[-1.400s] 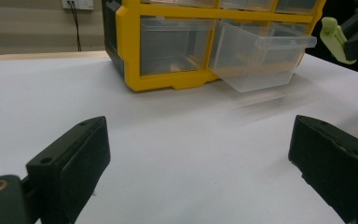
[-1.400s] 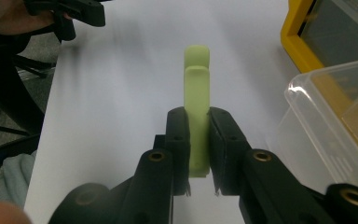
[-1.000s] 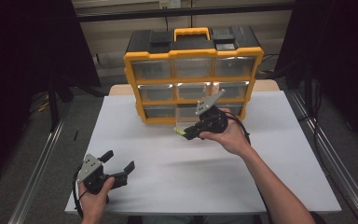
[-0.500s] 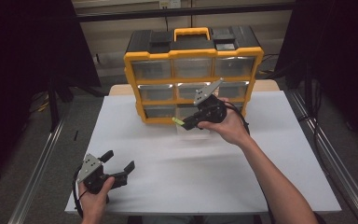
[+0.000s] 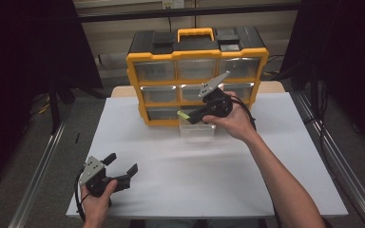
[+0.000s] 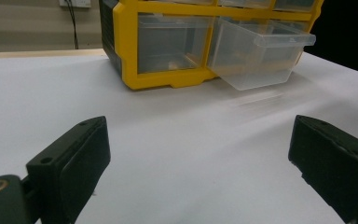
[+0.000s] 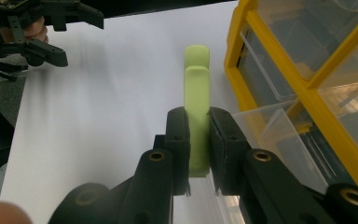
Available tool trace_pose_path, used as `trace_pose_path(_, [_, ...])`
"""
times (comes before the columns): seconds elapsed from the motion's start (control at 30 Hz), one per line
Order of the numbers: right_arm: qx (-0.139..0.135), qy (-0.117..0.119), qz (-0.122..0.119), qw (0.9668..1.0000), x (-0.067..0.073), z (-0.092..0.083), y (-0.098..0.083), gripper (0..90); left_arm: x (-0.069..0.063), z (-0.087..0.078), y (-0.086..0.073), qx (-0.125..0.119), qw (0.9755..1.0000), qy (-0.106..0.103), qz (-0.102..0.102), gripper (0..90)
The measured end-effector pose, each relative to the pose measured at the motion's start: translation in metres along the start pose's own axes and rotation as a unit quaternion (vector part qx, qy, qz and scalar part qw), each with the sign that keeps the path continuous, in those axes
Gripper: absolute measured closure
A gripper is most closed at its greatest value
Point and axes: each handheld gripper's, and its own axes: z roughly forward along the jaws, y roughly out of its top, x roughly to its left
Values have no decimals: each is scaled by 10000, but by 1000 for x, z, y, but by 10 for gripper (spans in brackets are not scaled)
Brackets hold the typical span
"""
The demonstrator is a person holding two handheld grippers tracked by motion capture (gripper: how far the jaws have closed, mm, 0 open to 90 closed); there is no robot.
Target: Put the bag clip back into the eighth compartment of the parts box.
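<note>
Standing at the far edge of the white bench, the yellow organiser has three rows of clear drawers, and whether most of them hold anything cannot be told through the plastic. One bottom-row drawer, the pulled-out drawer, juts forward onto the bench and tips slightly downward in the left gripper view; what can be seen of its inside looks bare.

The right tongs hover just above that drawer, in front of the organiser's lower rows, and are clenched on a pale green piece. In the right gripper view the two black pads press its flat sides near one end, and the rest sticks out straight ahead between them. Its long axis runs along the tongs, so in the high view the green tip points leftward across the organiser's front, roughly level with the bench. It touches neither the drawer nor the bench.

The left tongs rest near the front left corner of the bench, well apart from the organiser, with the pads spread wide and only bare bench between them.

Broad open bench lies between the two hands and to the right of the drawer. Dark floor and metal rails flank both sides of the bench.
</note>
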Motion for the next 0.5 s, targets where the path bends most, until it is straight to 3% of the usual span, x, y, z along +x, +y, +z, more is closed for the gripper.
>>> trace_pose_path(0.13, [-34,-53,43,10000,-4,-3,2,787,-1,-1,1,-57,10000,4,-47,55])
trace_pose_path(0.17, [-12,-63,42,10000,-5,-4,2,787,1,-2,1,-10,10000,34,55,55])
trace_pose_path(0.3, [38,-96,79,9999,-10,-6,5,787,-1,-1,1,-27,10000,23,-47,55])
trace_pose_path(0.5, [34,-159,211,9996,-18,-7,8,787,-1,-2,1,-33,10000,24,-40,55])
